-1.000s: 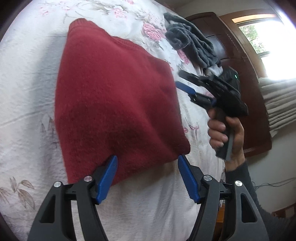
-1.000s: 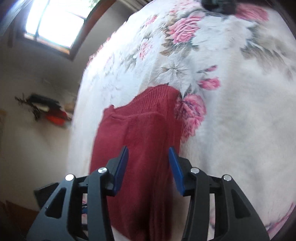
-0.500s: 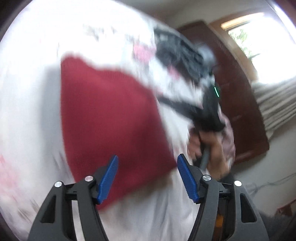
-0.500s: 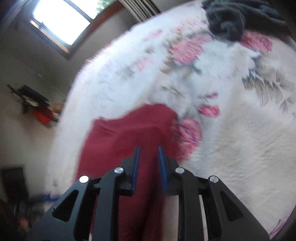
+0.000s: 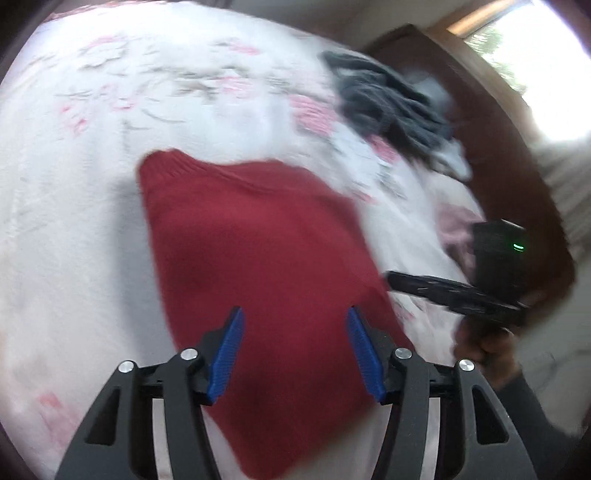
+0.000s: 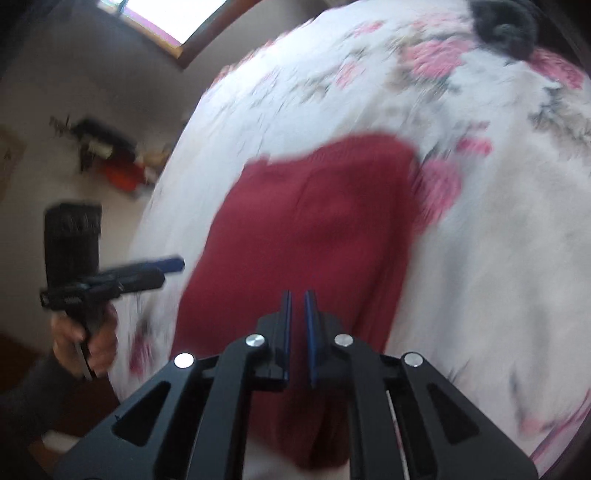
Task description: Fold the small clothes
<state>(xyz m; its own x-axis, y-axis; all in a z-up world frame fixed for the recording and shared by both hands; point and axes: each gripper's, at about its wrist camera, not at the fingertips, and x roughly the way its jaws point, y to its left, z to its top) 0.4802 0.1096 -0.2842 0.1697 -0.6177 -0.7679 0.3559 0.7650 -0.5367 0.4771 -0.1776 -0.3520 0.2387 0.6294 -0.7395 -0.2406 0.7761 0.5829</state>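
Motion blur smears the floral bedspread [image 5: 74,192] and the red sweater's [image 5: 266,258] knit; the sweater's near edge lies hidden behind the right gripper [image 6: 297,328], whose nearly closed blue pads show nothing discernible between them; the dark garment [image 6: 506,26] is cut by the frame.

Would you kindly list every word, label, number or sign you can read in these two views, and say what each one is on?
No readable text in either view.
Red sweater: no label or tag visible.
Floral bedspread: flower print only, no lettering.
Right gripper: a small green light on its body, no words.
Items on the far wall: too blurred to read.
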